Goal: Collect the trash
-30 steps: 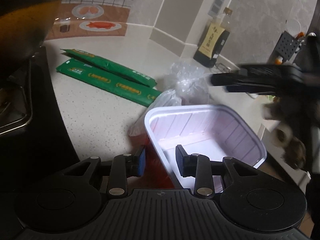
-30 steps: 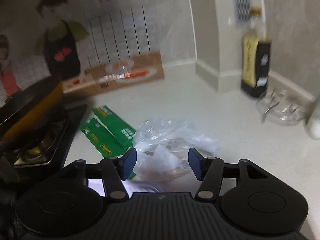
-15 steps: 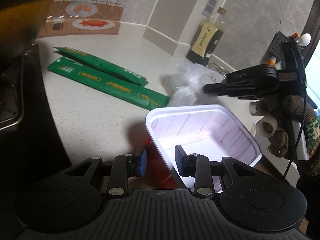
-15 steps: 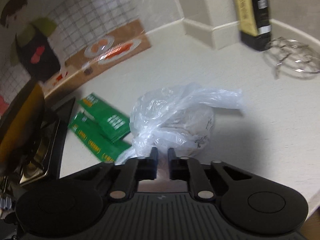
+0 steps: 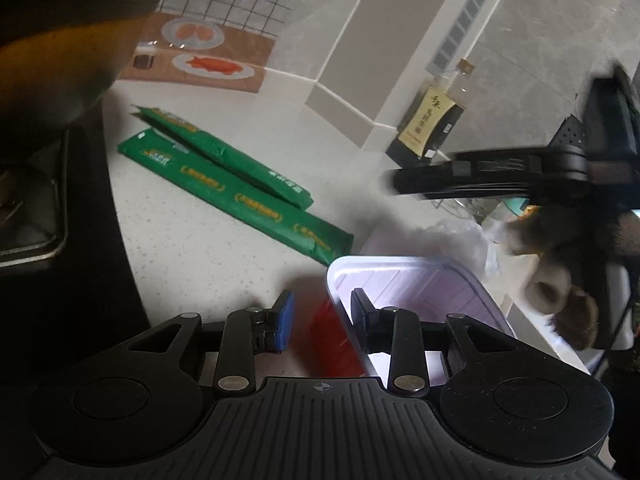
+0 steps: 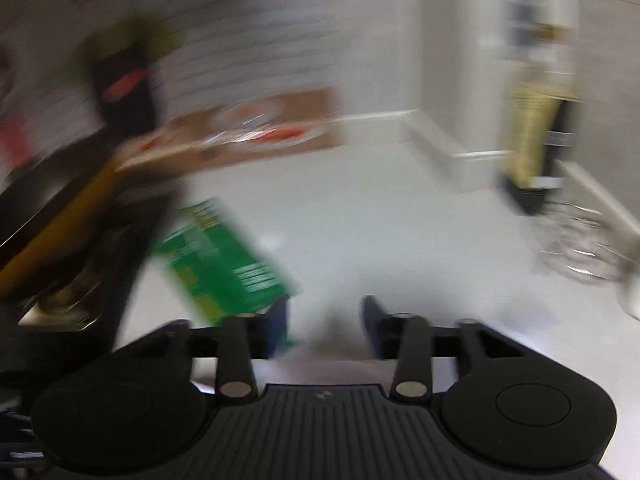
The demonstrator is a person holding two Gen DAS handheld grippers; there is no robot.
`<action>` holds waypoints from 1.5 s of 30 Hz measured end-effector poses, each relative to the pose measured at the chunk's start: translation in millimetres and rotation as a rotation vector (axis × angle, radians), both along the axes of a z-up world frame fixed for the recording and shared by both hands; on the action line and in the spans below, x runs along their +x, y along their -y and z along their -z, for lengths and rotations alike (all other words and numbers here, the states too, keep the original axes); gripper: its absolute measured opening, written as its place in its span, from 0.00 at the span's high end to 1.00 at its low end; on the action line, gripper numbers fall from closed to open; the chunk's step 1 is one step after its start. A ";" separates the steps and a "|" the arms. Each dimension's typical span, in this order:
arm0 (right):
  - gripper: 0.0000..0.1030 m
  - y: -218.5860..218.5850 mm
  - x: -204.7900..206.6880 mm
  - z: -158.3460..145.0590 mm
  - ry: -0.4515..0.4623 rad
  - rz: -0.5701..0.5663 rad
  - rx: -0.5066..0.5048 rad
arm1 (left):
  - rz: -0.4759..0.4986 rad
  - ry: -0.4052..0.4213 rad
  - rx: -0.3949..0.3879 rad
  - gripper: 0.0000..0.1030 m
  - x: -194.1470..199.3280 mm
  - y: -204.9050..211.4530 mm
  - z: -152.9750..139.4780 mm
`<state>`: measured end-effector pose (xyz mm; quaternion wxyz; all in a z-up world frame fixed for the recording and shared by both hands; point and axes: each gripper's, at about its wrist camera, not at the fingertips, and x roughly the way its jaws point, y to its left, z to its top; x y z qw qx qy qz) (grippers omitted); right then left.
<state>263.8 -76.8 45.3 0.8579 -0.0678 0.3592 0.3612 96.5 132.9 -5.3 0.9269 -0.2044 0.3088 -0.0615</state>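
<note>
The middle of the white counter (image 5: 224, 248) lay bare, a wide lane running from the front edge back toward the wall corner. 2 long green packets (image 5: 236, 184) lay flat across its left part, low enough to pass over. Left of them the black stove (image 5: 92, 216) and a dark pan (image 5: 60, 52) overhanging it closed off that side. The red bin with a white rim (image 5: 404, 276) stood at the front right edge, its mouth open upward. Above it the right gripper (image 5: 404, 184) crossed the space, with a clear plastic bag (image 5: 460, 236) beneath. A dark bottle (image 5: 428, 128) and a wire rack (image 6: 580, 248) blocked the far right corner.
</note>
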 end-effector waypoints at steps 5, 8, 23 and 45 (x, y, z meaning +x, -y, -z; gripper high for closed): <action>0.49 -78.8 3.3 37.5 -0.068 -0.091 -0.190 | 0.013 -0.014 -0.032 0.66 -6.7 -1.0 0.4; 0.49 -102.4 14.5 56.2 -0.082 -0.076 -0.307 | 0.004 -0.015 -0.033 0.66 -10.9 -3.9 0.6; 0.86 -45.0 23.9 28.1 -0.050 -0.046 -0.136 | 0.021 -0.006 -0.093 0.66 -8.9 -10.8 3.5; 0.54 107.3 -17.7 0.1 -0.086 0.071 0.119 | 0.023 0.018 -0.059 0.66 26.3 15.1 -28.8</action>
